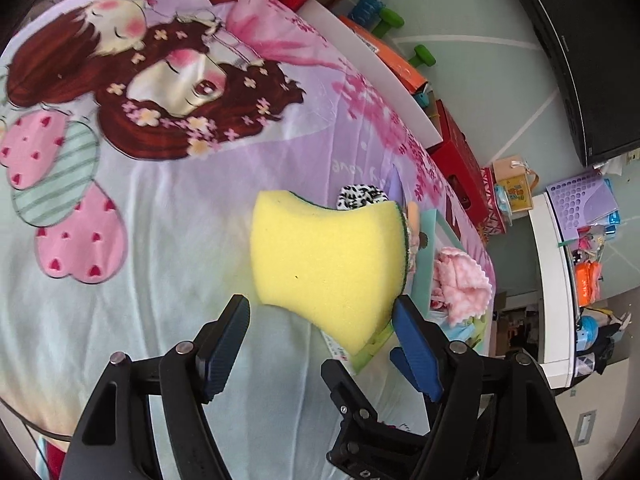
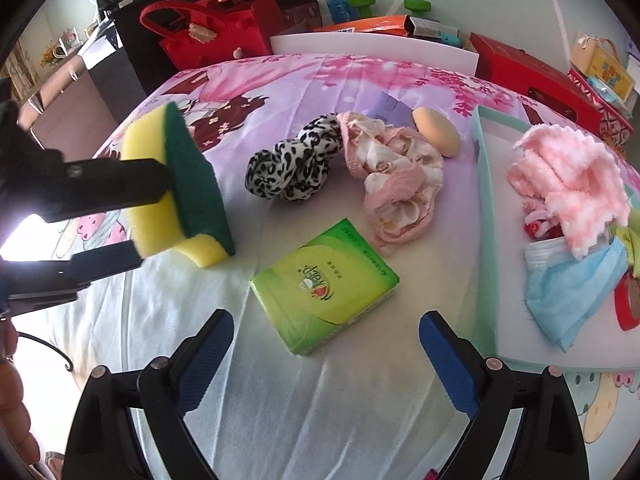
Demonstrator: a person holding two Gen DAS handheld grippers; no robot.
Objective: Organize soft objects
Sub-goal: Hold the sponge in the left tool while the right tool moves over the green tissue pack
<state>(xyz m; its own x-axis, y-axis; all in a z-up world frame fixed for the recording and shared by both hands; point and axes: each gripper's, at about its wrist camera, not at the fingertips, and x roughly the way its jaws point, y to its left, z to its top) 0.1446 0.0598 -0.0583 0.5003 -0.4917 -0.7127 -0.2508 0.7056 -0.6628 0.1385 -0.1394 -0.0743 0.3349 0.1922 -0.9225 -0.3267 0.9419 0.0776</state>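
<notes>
A yellow sponge with a green scouring side hangs above the printed bedsheet, and my left gripper is shut on it, one finger on each side. My right gripper stands open over the sheet, with nothing between its pads. Just beyond its fingertips lies a green tissue pack. Farther back are a leopard-print cloth, a pink floral cloth and a beige oval puff. A teal tray on the right holds a pink towel and a blue face mask.
A red felt bag, a white board and red boxes line the far edge of the bed. A red tape roll sits at the tray's right end. A person's hand shows at the lower left.
</notes>
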